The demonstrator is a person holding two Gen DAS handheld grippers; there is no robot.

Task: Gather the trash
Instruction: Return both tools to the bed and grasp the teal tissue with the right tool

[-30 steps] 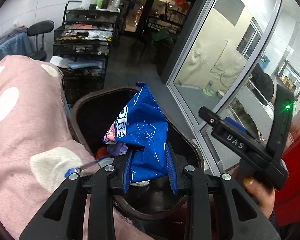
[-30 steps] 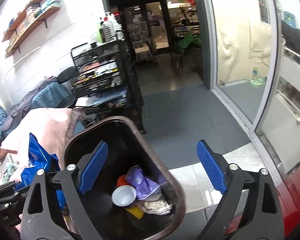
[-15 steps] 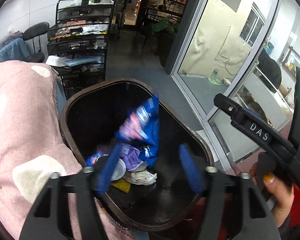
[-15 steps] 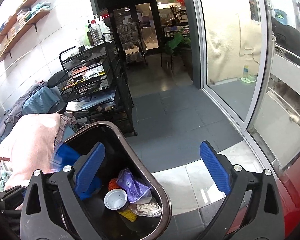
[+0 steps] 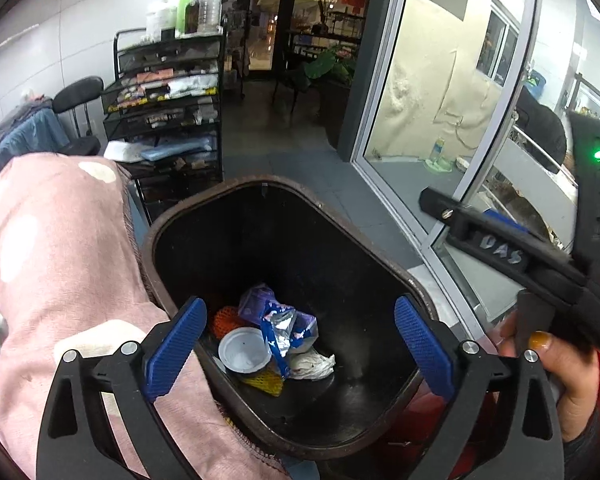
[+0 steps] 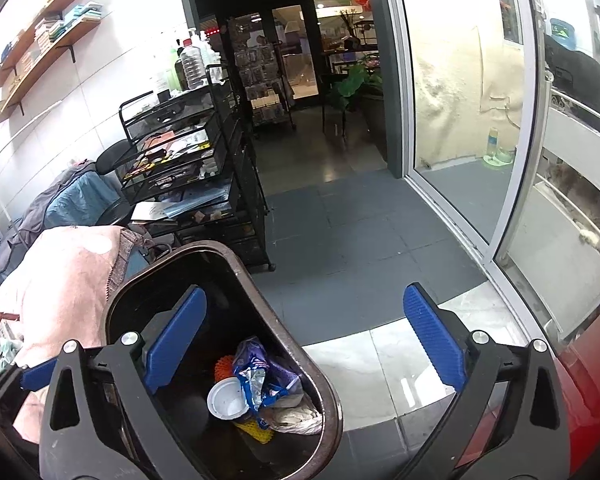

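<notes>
Drop | left gripper (image 5: pixel 300 354) jaws just sprung wide, nothing between them | blue wrapper (image 5: pixel 286 330) lies at the bin (image 5: pixel 260 184) bottom by the white cup (image 5: pixel 244 350) | right gripper (image 6: pixel 300 344) spread, empty | tip: lift clear of the rim before swinging away

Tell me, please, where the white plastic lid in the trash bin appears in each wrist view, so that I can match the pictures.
Left wrist view: the white lid lies low and left of centre, just inside the left finger.
Right wrist view: the white lid lies low and left of centre, inside the bin.
Shared landmark: the blue wrapper beside it, on its right.
</notes>
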